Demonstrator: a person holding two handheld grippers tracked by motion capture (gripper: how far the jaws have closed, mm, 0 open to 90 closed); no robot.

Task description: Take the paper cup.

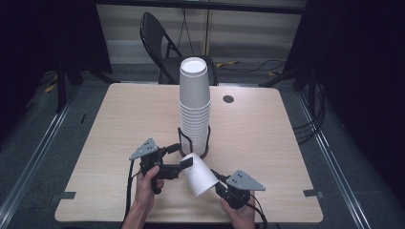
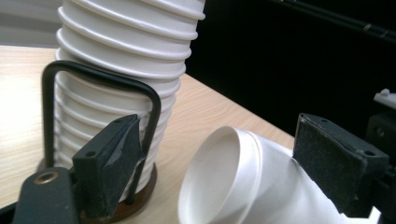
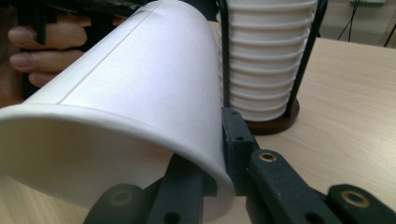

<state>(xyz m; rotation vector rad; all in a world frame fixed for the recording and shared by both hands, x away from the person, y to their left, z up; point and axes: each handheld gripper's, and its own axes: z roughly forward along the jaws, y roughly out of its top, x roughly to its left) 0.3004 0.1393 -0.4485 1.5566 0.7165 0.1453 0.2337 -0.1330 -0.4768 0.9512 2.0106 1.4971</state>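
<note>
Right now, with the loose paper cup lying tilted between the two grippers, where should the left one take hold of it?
Probably the narrow base end of the paper cup, which points toward the left gripper. Come in from that side, jaws straddling the base across its width. The right gripper already pinches the wide rim, one jaw inside and one outside, so the base is the free end, and it is stiffer than the thin wall.
</note>
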